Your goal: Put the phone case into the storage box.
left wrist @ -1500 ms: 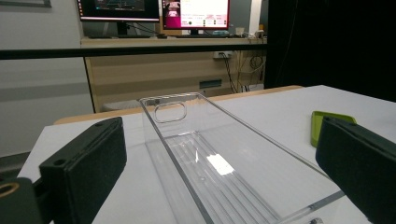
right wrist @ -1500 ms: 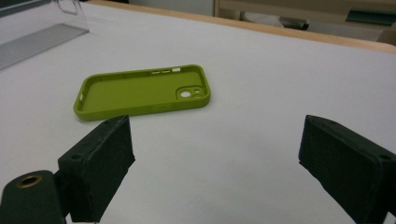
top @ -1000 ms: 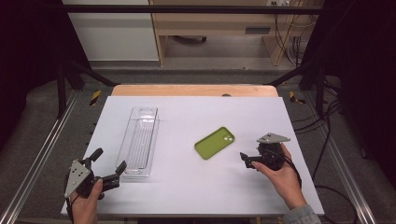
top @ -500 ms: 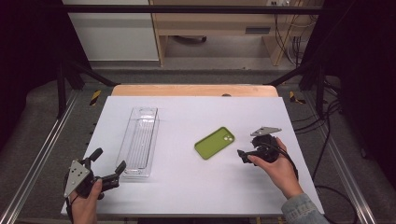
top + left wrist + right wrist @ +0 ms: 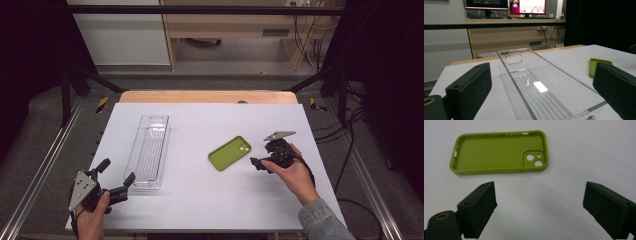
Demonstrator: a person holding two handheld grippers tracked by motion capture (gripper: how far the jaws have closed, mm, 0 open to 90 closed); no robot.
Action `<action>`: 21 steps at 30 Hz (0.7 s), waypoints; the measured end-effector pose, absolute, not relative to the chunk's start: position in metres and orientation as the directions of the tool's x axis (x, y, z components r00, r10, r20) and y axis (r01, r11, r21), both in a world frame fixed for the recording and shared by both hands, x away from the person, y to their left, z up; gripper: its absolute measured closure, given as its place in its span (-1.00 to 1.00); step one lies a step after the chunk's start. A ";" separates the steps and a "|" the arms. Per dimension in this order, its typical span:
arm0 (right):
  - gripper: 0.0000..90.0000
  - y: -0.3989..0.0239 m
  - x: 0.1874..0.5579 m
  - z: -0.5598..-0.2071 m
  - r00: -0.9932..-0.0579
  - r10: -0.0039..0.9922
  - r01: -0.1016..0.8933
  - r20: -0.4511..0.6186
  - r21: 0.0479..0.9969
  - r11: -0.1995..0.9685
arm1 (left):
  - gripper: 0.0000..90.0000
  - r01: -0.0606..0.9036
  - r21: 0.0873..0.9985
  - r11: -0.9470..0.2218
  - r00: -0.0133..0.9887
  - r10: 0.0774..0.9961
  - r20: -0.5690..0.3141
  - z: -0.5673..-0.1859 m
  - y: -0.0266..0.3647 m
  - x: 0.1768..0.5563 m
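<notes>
1. Your right claw (image 5: 256,164) has slid toward the phone case (image 5: 230,153) since a second ago; it now sits just beside the case's near end, apart from it.
2. Its jaws stand wide, released, with nothing between them. The gap looks the same as before.
3. Your left claw (image 5: 116,179) has not shifted. It hangs released at the near end of the clear tray (image 5: 148,152), jaws spread about as wide as the tray.
4. The case and tray lie where they lay a second ago on the white bench (image 5: 200,200).
5. The right gripper view shows what the high view cannot: the case (image 5: 499,153) lies open side up, hollow, with its camera cutouts at the right, ahead of the claw and a little left of centre between the jaws.
6. The left gripper view shows the tray (image 5: 541,87) empty, a handle slot in its far wall, and the case (image 5: 596,66) beyond the right jaw.
</notes>
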State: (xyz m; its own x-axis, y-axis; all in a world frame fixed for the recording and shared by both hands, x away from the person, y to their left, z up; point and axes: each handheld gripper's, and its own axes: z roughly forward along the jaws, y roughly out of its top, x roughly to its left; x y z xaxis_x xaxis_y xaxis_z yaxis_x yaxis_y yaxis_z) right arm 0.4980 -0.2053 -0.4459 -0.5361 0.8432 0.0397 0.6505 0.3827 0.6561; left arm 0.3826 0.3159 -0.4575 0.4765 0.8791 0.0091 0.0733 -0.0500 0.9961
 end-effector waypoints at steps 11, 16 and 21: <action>-0.67 -0.198 0.507 -0.450 -0.536 0.842 0.656 0.064 0.658 0.369 | -0.96 0.074 0.996 -0.047 0.479 0.878 0.006 -0.458 0.315 0.383; -0.61 -0.195 0.511 -0.453 -0.524 0.850 0.655 0.061 0.667 0.356 | -0.96 0.072 0.996 -0.048 0.478 0.878 0.007 -0.457 0.316 0.383; -0.52 -0.195 0.516 -0.457 -0.502 0.862 0.654 0.072 0.683 0.324 | -0.96 0.072 0.996 -0.047 0.478 0.878 0.007 -0.457 0.316 0.383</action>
State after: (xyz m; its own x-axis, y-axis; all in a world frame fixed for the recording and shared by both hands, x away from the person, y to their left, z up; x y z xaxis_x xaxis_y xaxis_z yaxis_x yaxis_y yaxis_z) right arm 0.5165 -0.1947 -0.4570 -0.5020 0.8619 0.0723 0.6545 0.3239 0.6832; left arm 0.3833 0.3157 -0.4573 0.4780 0.8783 0.0071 0.0723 -0.0474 0.9963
